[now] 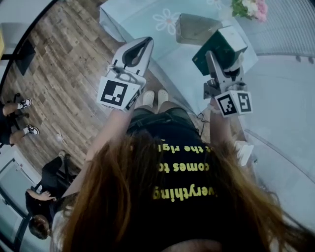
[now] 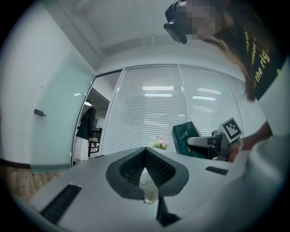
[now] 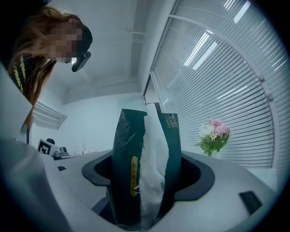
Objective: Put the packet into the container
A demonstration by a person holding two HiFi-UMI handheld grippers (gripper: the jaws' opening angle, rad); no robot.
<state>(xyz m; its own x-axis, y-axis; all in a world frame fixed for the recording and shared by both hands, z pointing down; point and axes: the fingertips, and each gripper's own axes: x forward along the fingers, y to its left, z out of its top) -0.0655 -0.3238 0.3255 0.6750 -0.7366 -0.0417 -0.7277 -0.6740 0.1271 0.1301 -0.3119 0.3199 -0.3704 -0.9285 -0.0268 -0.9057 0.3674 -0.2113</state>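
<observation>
The right gripper has its jaws clamped on the packet, a dark green pack with white sheet material bulging from its open middle. In the right gripper view the packet stands upright between the jaws of the right gripper. A narrow yellow strip runs down its left face, and pale lettering near its top right corner is too small to read.

In the head view the packet hangs in the air at about 5 o'clock from the container. This is a grey-brown bin standing on the worktop, whose pale blue cloth carries a flower print.

The left gripper is raised at 11 o'clock from the person's head. Its jaws are closed tip to tip with nothing in them, as the left gripper view shows.

Each gripper bears a cube of black-and-white square markers. The person's black shirt has yellow words, "everything", "comes to" and "the rig…", which appear upside down in the head view. A bunch of pink flowers sits at 1 o'clock.
</observation>
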